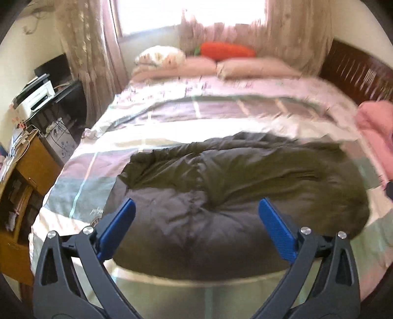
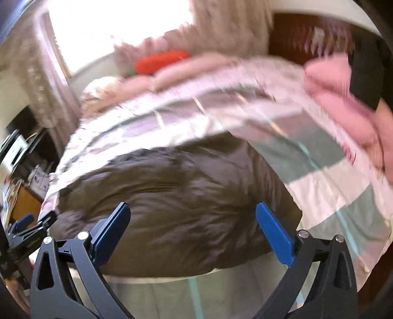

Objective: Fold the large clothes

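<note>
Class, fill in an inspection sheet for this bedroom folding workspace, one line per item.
Surface: bed with striped cover.
Job's things: dark padded jacket lying crumpled near the bed's front edge.
Clutter: pink garment at right; pillows and orange carrot plush at the head.
Grippers: left hand-held gripper and right hand-held gripper both open, empty.
Cables: some by the printer.
Surroundings: curtained window, wooden shelves.

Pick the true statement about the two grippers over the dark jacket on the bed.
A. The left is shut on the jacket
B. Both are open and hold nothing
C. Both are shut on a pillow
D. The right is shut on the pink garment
B: the left gripper and the right gripper both show their blue fingers spread wide, with the dark jacket lying loose on the bed between and beyond them.
</note>
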### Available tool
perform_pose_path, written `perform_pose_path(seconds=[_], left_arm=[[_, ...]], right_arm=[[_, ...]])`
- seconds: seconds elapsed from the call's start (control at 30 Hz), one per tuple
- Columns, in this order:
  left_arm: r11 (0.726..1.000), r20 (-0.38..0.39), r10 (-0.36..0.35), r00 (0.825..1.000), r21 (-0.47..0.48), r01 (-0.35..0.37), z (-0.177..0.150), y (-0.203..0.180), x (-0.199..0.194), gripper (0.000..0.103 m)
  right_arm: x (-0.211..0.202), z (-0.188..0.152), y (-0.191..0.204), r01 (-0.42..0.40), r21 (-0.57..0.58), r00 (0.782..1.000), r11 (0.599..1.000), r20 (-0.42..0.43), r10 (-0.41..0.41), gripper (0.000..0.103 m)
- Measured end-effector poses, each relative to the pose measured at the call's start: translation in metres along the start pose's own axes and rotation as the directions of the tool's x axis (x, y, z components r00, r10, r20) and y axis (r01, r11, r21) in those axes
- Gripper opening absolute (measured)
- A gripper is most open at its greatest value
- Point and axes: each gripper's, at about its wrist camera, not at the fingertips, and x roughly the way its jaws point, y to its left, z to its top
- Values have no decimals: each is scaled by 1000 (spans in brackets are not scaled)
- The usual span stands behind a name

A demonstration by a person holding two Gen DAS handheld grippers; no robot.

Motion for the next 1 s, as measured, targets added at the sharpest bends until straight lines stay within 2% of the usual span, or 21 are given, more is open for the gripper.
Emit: perform_pose_path(seconds=[0.07,0.13,0.2,0.27,0.37,0.53,0.63,1.0], left_arm=[[1000,26,6,1000,-14,-5,-14,-2,-19,101],[1000,28,7,1000,-18,-7,-26,-4,-33,101],[999,37,-51,998,-11,51,-36,-7,-50,101],[995,81,-98,992,-4,99,-41,-9,-68,101],[996,170,-85,982,-15,89,-51,-7,-91,101],[993,216,-109,970,-27,118,-58,-4,-108,101],[993,227,-108,968,-30,118,-59,-4,-112,101],[994,200,-98,975,-27,105,-60,-7,-107,101]], right_arm=[[-24,-13,11,33,-26,997,999,68,-31,102],[-42,-23,19,16,-44,994,999,107,-11,102],[-53,-30,26,18,-79,990,997,141,-7,102],[-65,-36,31,31,-97,983,995,183,-13,102],[-76,-48,38,47,-106,974,993,227,-22,102],[-77,-62,45,107,-119,972,987,221,-79,102],[-72,-66,44,72,-120,977,990,208,-45,102],[-61,-68,55,39,-133,987,990,160,-17,102]])
